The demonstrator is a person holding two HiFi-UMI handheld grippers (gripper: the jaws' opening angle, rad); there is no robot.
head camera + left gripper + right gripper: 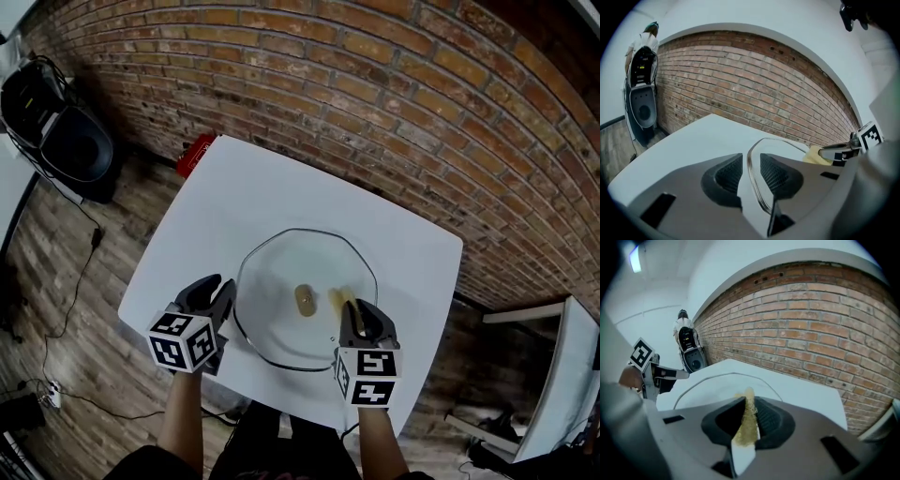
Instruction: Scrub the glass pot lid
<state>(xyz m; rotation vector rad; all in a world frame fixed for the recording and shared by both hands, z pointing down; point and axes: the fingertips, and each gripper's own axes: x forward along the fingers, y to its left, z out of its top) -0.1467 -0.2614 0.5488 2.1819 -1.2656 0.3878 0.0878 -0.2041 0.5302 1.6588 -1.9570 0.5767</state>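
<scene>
Obs.: The round clear glass pot lid (281, 279) lies at the middle of the white square surface (281, 192). Its small tan knob (305, 300) points up.

Left tongs (217, 293): narrowed onto the lid's near-left rim. In the left gripper view the metal-edged rim runs between the two pads (729, 174), which sit close against it on both sides. I read this as a holding grip that steadies the lid.

Right tongs (362, 315): closed on a thin yellow scouring pad (746, 425), pinched edge-on with its free end sticking out past the tips. In the head view the pad (338, 300) lies over the lid's right half, just beside the knob. I cannot tell whether it is pressing on the glass or just above it.

Step in hand (my judgement): the scrub itself. One side holds the lid and the other has the pad over the glass. I see no suds or wiped tracks, so I cannot say how much is done.

Next move calls for:
- bringing the pad's flat face down onto the glass rather than its edge;
- strokes around the knob and out towards the rim;
- a firm left grip, because glass on a smooth surface is likely to slide or pivot under a sideways push.
</scene>
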